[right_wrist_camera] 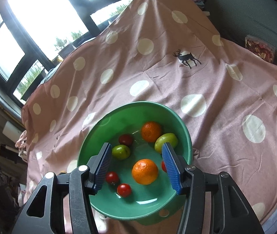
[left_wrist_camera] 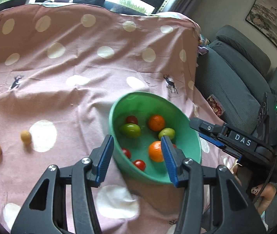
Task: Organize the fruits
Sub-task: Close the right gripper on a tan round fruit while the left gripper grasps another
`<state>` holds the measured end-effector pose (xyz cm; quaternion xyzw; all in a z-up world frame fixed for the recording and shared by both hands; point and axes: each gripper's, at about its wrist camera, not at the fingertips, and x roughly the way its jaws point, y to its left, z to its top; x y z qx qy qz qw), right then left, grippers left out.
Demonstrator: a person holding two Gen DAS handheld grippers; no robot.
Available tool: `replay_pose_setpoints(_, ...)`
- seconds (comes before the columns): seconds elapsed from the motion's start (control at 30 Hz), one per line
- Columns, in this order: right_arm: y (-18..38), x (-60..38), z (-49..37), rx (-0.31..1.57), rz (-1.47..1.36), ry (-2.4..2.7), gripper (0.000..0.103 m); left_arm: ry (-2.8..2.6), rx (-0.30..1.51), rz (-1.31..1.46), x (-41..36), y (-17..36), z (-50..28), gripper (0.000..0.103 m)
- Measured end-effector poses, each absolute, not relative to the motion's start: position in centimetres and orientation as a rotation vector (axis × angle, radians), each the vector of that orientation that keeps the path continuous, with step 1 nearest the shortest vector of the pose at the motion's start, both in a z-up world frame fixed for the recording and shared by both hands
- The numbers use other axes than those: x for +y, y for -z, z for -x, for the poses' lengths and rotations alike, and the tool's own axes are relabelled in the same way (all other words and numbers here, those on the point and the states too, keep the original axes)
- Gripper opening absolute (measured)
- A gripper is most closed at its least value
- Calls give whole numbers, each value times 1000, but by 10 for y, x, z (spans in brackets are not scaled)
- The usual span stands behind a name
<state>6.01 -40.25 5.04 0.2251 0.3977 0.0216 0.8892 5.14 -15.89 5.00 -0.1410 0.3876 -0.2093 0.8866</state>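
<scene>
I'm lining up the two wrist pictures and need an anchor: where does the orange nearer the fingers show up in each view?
Left wrist view: the near orange sits lower right of centre in the green bowl, partly behind the left hand-held gripper's right finger.
Right wrist view: the same orange lies low centre, between the right hand-held gripper's fingers.
Shared landmark: the deer print on the cloth beyond the bowl.
</scene>
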Motion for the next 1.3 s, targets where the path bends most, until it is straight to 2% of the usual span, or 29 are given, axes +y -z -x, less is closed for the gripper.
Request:
replay_pose_setpoints(0.17, -55, -377, -61, 826, -413, -81, 57, 243, 800, 287, -89, -48, -43, 58)
replay_pose_setpoints(0.47, -50, -288, -72, 879, -323, -286, 57, -64, 832, 395, 37, -10, -45, 58)
replay_pose_setpoints(0.63, -22, -214, -102, 1002, -273, -450, 57, -89, 829, 462, 66, -7, -48, 58)
replay_pose_setpoints(0.8, 2, -157, -131, 1069, -191, -504, 57, -51, 873, 454, 56, 1, -60, 57)
replay_pose_setpoints(1.0, 35, -131, -153, 1170, -197, -539, 41, -6, 901, 451, 51, 7, -70, 50)
replay_pose_setpoints(1.13, 43, -125, -153, 1158, -157, -512, 29, 2, 919, 441, 48, 12, -74, 49)
replay_pose_setpoints(1.3, 41, -139, -153, 1152, -185, -484, 28, -9, 954, 421, 43, 23, -81, 49)
